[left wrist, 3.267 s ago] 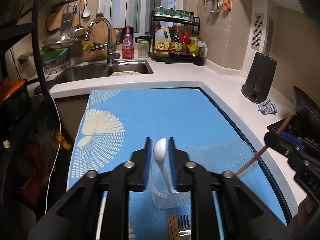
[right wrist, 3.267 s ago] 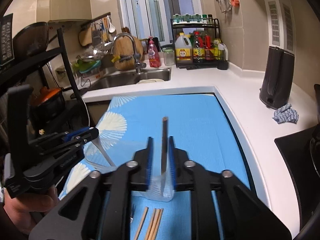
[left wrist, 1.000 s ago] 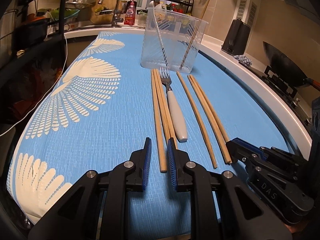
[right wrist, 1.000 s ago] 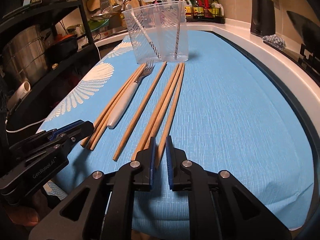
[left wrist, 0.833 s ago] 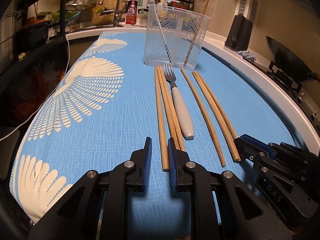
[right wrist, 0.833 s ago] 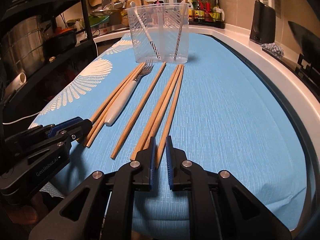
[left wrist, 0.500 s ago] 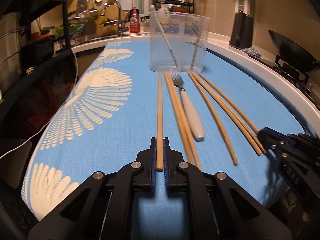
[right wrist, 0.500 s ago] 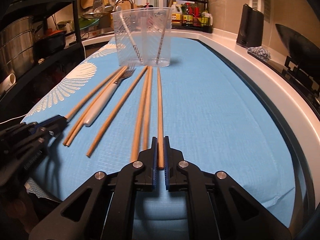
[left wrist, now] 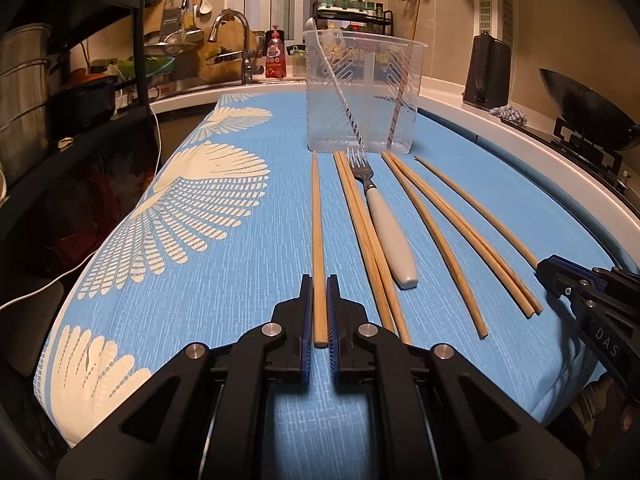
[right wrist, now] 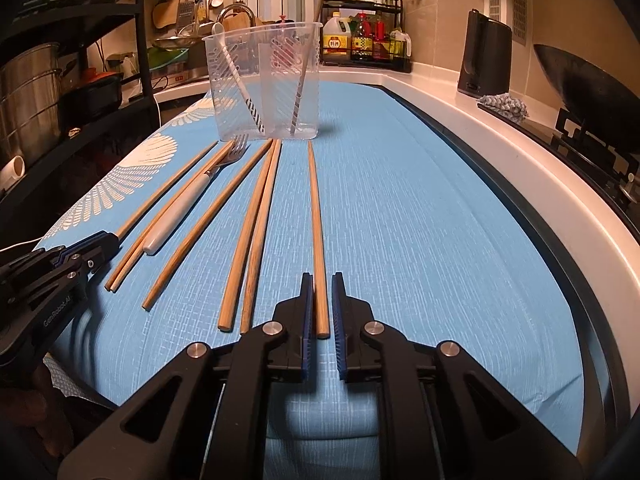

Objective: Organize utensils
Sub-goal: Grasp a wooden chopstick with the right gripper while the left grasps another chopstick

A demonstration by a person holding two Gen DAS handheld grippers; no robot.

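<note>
Half a second ago each gripper was only lining up on a chopstick; now both have one between their pads. The left gripper [left wrist: 319, 312] has its jaws pressed onto the near end of the leftmost chopstick [left wrist: 317, 232], which runs toward 12 o'clock and ends just short of the cup [left wrist: 362, 96]. The right gripper [right wrist: 321, 312] straddles the rightmost stick [right wrist: 316, 216]; its left pad touches the wood, but a thin gap shows on the right side, so I cannot tell whether it has fully clamped (it looked tighter a moment earlier).

Both sticks lie flat on the blue cloth [left wrist: 248, 248]. Seen from the left camera, the other pieces sit at 1 to 2 o'clock: a pair of sticks touching the fork [left wrist: 384, 224], then three more sticks fanned out beyond it. The cup already holds a white spoon [left wrist: 332, 80] leaning left and one chopstick [right wrist: 306, 56] leaning right, dropped in about three seconds back.

So the job has shifted from depositing to a fresh pickup: my guess is the next step is lifting both ends and carrying them to the cup, with most of the pieces left to sort.
</note>
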